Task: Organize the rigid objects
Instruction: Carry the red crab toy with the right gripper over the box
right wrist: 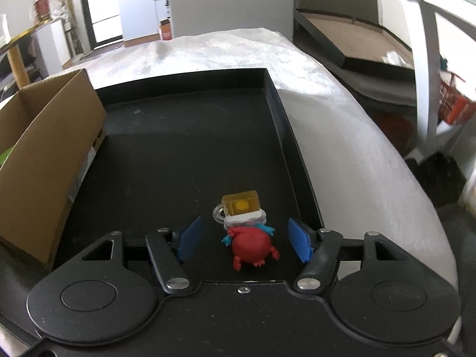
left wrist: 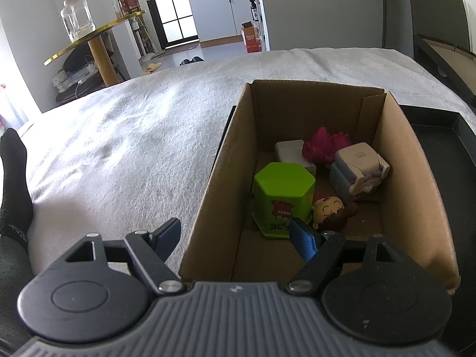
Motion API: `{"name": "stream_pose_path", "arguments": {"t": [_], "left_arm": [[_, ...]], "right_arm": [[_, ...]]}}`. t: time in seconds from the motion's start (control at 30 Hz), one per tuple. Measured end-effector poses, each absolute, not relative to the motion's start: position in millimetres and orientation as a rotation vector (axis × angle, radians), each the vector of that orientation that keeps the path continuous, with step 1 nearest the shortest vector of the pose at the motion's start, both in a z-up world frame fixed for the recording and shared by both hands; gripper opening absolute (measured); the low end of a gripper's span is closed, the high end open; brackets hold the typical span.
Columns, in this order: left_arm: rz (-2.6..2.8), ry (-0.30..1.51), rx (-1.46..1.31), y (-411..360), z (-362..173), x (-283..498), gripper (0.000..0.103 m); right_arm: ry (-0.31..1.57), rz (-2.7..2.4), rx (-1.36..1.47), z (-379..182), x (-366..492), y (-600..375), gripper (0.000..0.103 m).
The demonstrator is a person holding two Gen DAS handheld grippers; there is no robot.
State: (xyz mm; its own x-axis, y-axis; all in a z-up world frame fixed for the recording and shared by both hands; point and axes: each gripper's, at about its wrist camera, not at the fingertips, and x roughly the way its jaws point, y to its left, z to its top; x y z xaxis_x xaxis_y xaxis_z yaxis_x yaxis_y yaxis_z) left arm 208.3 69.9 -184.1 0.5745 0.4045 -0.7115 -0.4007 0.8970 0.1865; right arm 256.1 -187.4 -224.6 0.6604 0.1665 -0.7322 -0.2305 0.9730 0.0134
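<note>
On the black tray [right wrist: 184,136], near edge, our right gripper [right wrist: 244,239] stood spread around the toy figure [right wrist: 248,232]: light, stiff; pinch its red belly.

So colour rundown: the cardboard box [left wrist: 297,113] is plain brown, sitting on a fuzzy off-white bed cover [left wrist: 134,148]. Inside it, a lime-green hexagonal tin [left wrist: 282,199] with a red cartoon print on its side, a hot-pink toy [left wrist: 324,145], a plain white block [left wrist: 290,150], a grey-and-cream boxy robot toy [left wrist: 357,169], and a little doll [left wrist: 328,211] with a yellowish face and brown hair. The tray [right wrist: 178,154] is flat black. On it, a figure [right wrist: 248,232] with a red round body, teal bits, a white band and a see-through amber cube for a head, yellow dot in the middle. Both hand-held grippers, left [left wrist: 238,238] and right [right wrist: 245,242], are black with blue pads.
</note>
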Motion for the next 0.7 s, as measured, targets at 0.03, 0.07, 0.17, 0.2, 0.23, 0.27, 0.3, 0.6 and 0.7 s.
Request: {"name": "stream_pose_path", "arguments": {"t": [0.03,0.07,0.17,0.2,0.23,0.27,0.3,0.6,0.7], "left_arm": [[0.472,0.834,0.006,69.9,-184.2,208.2,0.079],[0.471,0.834,0.006,70.1,-184.3,208.3,0.079],[0.471,0.832,0.008,70.1,-184.3,207.7,0.079],[0.471,0.83,0.009,70.0,-184.2,207.4,0.079],[0.471,0.829,0.009,70.3,-184.2,207.3,0.079],[0.471,0.828,0.009,69.9,-183.8,207.2,0.079],[0.472,0.827,0.009,70.2,-183.5,206.9,0.079],[0.477,0.814,0.001,71.4,-180.6,204.3,0.079],[0.477,0.814,0.001,71.7,-180.0,204.1,0.079]], "right_arm": [[0.816,0.232,-0.093,-224.1,256.2,-187.6,0.064],[0.813,0.235,-0.105,-223.6,256.7,-187.7,0.063],[0.827,0.244,-0.109,-224.2,258.4,-190.6,0.052],[0.836,0.244,-0.108,-225.1,259.5,-191.1,0.046],[0.845,0.243,-0.107,-226.3,260.2,-191.5,0.046],[0.851,0.244,-0.108,-227.2,260.3,-191.9,0.046],[0.854,0.248,-0.11,-227.8,260.0,-192.0,0.046],[0.825,0.263,-0.136,-221.1,255.2,-190.5,0.038],[0.816,0.273,-0.132,-215.2,253.0,-188.1,0.038]]}}
